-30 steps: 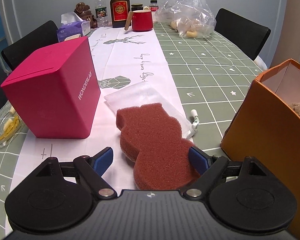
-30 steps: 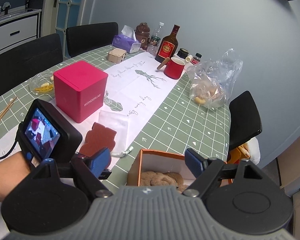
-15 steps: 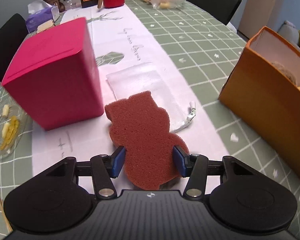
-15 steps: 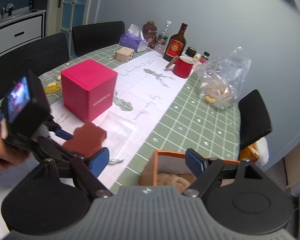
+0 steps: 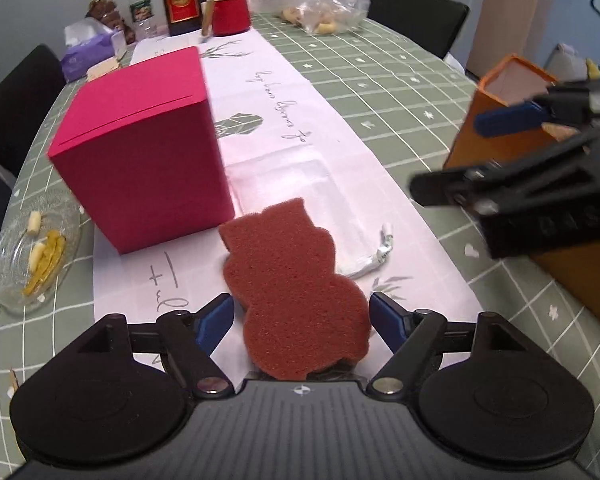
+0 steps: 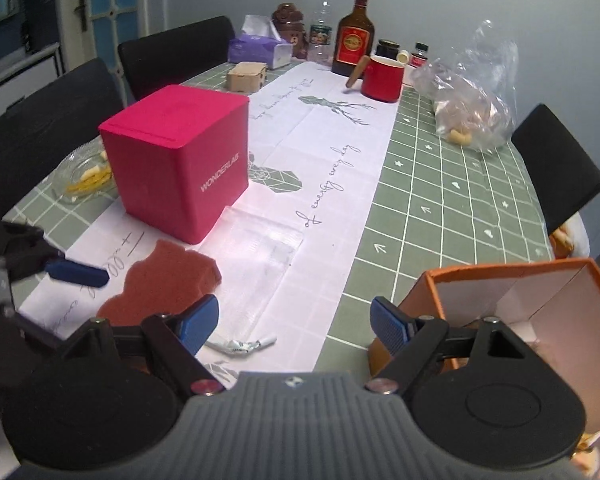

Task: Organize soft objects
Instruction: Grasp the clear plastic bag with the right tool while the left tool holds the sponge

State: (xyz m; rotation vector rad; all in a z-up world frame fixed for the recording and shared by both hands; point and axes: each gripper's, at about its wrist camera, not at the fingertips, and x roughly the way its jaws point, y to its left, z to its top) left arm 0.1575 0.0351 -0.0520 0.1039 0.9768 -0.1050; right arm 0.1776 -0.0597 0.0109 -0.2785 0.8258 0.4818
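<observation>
A brown bear-shaped sponge (image 5: 296, 292) lies on the white table runner, between the fingers of my left gripper (image 5: 302, 316). The jaws stand a little apart from its sides, open. It also shows in the right wrist view (image 6: 160, 284), with a left fingertip (image 6: 76, 274) beside it. An open orange box (image 6: 516, 300) stands at the right, also in the left wrist view (image 5: 512, 84). My right gripper (image 6: 294, 322) is open and empty, hovering beside the orange box; it shows in the left wrist view (image 5: 512, 120).
A pink cube box (image 5: 148, 168) stands just left of the sponge. A clear plastic pouch (image 5: 312, 188) lies behind the sponge. A glass dish (image 5: 36, 252) with scraps sits at the left. Bottles, a red mug (image 5: 230, 14) and a plastic bag (image 5: 320, 4) stand at the far end.
My left gripper's jaws closed in on the sponge, then widened again. The right gripper has moved down and left, nearer the table, and now enters the left wrist view.
</observation>
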